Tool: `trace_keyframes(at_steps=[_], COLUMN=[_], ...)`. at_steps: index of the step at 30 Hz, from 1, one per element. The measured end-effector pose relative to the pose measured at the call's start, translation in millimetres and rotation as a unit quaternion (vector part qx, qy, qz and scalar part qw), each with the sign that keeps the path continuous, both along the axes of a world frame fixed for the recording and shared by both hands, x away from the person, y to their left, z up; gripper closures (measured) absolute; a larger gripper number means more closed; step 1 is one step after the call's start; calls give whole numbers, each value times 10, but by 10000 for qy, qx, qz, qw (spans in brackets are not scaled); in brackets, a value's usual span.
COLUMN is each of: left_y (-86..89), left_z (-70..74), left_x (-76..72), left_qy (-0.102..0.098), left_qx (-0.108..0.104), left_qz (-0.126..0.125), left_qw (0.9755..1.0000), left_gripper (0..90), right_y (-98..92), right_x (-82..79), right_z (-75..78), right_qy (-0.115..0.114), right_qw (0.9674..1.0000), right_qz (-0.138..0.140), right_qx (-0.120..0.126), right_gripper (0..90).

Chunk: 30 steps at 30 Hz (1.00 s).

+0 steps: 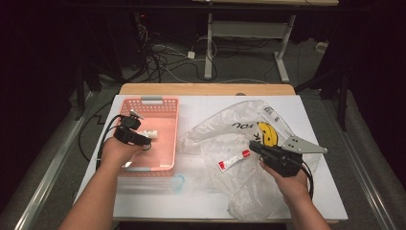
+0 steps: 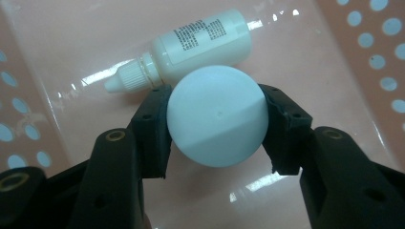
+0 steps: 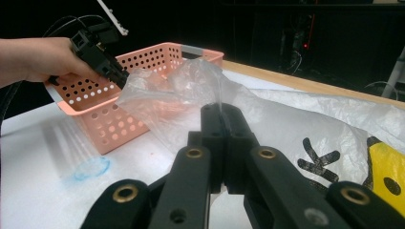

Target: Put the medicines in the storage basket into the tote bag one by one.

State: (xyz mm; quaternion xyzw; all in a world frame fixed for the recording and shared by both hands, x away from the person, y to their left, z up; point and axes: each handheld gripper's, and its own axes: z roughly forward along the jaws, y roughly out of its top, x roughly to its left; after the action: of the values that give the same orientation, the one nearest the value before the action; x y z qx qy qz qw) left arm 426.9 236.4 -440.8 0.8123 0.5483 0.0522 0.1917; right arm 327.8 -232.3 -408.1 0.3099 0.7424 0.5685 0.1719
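Work in hand: emptying a plastic bag (image 1: pixel 249 158) into a pink basket (image 1: pixel 165 103), one item at a time, as I judge it.
Left gripper (image 2: pixel 216 125): down inside the basket, jaws about half closed, a pad against each side of a white ball (image 2: pixel 217 116).
Ball: between the pads over the basket floor; whether it rests on the floor or hangs just above it I cannot tell.
Dropper bottle (image 2: pixel 191 47): lies on its side on the basket floor, just behind the ball, touching or nearly so.
Right gripper (image 3: pixel 220 143): jaws fully together, seemingly pinching a fold of the bag's film and holding it up from the table.
Tube (image 1: pixel 233 160): red and white, on the bag's film, well apart from the basket.
Done: bottle in the basket; ball there too, not yet let go.
Left: freeing the ball, then probably fetching the tube.
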Motion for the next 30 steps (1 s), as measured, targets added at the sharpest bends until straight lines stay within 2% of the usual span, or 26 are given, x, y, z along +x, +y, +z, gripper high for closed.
trace_keyframes(at_steps=[2,8,10,14,19,23,25,28,30], left_y=[-9,-36,-39,-72,-129,-114,-96,-89,-74], left_z=[13,114,155,255,362,358,339,323,311], left_x=[-12,-93,-141,-258,-460,-581,-645,-751,-821], left_qy=[-42,-339,-468,-771,-1201,-1413,-1529,-1751,-1920], left_qx=[6,-280,-450,-563,-732,-873,-1079,-1148,-1317], left_qz=[-35,-110,-116,-251,-420,-352,-300,-271,-201], left_qw=[10000,9990,9978,9951,9892,9855,9819,9775,9723], left_gripper=[489,489,489,489,489,489,489,489,490], right_y=[7,-12,-15,-15,-18,-18,-18,-10,-8], right_x=[-4,-12,-15,-20,-32,-31,-36,-46,-50], right_z=[2,16,20,26,47,46,46,53,60], right_qy=[-3,-27,-29,-63,-118,-117,-105,-128,-129], right_qw=[10000,10000,10000,10000,9999,9999,9999,9999,9999], right_qz=[7,-12,-21,-36,-39,-44,-47,-32,-24], right_qx=[-2,16,31,39,51,54,63,59,60], right_gripper=[900,900,900,900,900,900,900,900,900])
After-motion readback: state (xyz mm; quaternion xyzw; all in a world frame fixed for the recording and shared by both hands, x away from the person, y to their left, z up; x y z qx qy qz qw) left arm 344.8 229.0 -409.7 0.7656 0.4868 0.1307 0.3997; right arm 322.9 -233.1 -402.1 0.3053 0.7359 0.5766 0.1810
